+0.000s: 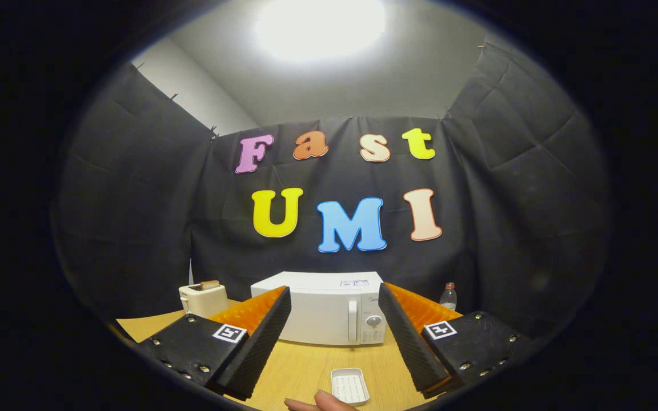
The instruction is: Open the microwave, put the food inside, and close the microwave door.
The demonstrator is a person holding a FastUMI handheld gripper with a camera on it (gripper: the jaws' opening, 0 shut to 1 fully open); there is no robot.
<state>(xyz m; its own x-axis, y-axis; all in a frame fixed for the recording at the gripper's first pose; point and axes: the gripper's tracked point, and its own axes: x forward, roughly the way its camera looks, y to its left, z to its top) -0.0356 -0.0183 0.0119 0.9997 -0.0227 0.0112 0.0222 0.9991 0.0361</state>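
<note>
A white microwave (320, 308) stands on the wooden table (300, 365) beyond my fingers, its door shut, with a vertical handle (352, 321) and a dial to the right of it. A small white ribbed tray (349, 386) lies on the table between my fingers, nearer than the microwave. My gripper (334, 297) is open wide, with nothing between its fingers; it hangs above the table, well short of the microwave. A person's fingertip (323, 402) rests on the table just left of the tray.
A cream toaster (203, 298) with a slice of bread in it stands left of the microwave. A small clear bottle (448, 297) stands to its right. Black cloth walls close the booth behind and at both sides.
</note>
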